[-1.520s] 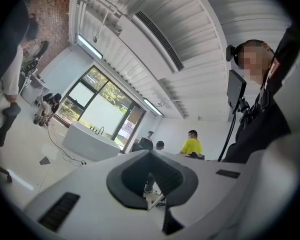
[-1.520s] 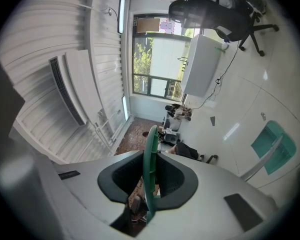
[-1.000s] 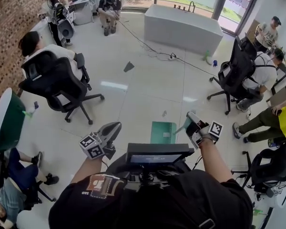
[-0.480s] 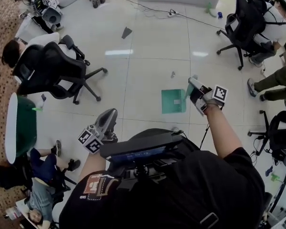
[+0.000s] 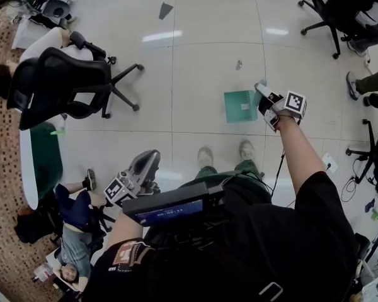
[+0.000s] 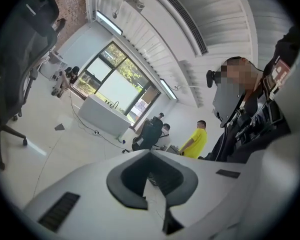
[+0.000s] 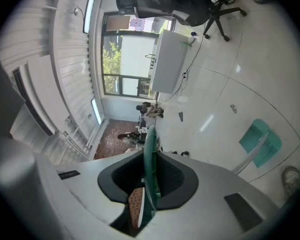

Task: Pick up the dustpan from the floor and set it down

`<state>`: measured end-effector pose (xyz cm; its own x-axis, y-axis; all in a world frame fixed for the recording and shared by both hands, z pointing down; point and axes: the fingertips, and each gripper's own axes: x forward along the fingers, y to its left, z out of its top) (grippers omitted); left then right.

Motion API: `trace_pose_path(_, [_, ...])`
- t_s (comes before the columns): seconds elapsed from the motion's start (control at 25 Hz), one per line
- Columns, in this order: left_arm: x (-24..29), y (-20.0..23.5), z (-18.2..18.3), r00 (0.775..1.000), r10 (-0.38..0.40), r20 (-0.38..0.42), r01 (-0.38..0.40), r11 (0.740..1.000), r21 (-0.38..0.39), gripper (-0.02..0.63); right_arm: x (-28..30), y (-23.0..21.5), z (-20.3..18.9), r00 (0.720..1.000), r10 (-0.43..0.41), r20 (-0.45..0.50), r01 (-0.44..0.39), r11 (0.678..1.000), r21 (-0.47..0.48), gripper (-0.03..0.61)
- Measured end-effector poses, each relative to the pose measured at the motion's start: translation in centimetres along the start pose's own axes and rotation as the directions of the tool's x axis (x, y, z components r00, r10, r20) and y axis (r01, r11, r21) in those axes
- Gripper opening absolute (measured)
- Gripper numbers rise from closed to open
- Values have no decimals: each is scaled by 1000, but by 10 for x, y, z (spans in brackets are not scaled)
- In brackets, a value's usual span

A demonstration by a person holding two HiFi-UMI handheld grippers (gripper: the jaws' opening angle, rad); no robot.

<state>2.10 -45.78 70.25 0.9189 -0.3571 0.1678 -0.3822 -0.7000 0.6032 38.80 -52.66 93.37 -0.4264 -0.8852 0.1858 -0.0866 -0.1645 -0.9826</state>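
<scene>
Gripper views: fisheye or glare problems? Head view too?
Left gripper view: heavy fisheye, black vignetted corners. Right gripper view: same vignette, joints of the glossy white tiled floor bow, green plastic dustpan reads sharp. Head view: two white glare patches on the floor, edges curved.

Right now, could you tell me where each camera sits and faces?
Head view: on the person's head, facing steeply down at the floor; shows forearms, left gripper, right gripper, shoes.
Left gripper view: on that gripper, facing the far windows; shows its shut jaws, the person's torso.
Right gripper view: on that gripper, rolled, facing across the floor; shows jaws shut on the dustpan handle.
Shared: the dustpan, in head and right gripper views.
</scene>
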Motion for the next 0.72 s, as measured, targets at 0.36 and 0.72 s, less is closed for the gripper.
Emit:
trace_pose_path(0.36, [39,74,-56,998,8,-58,-12,998,-65,19,53,-126,54,999,-29,29,29,999,-13,63])
trace_pose_path(0.72, [47,76,-85,995,7,-104,-15,996,-84,19,-3,-184,120,967,-207,147,233,954,-186,103])
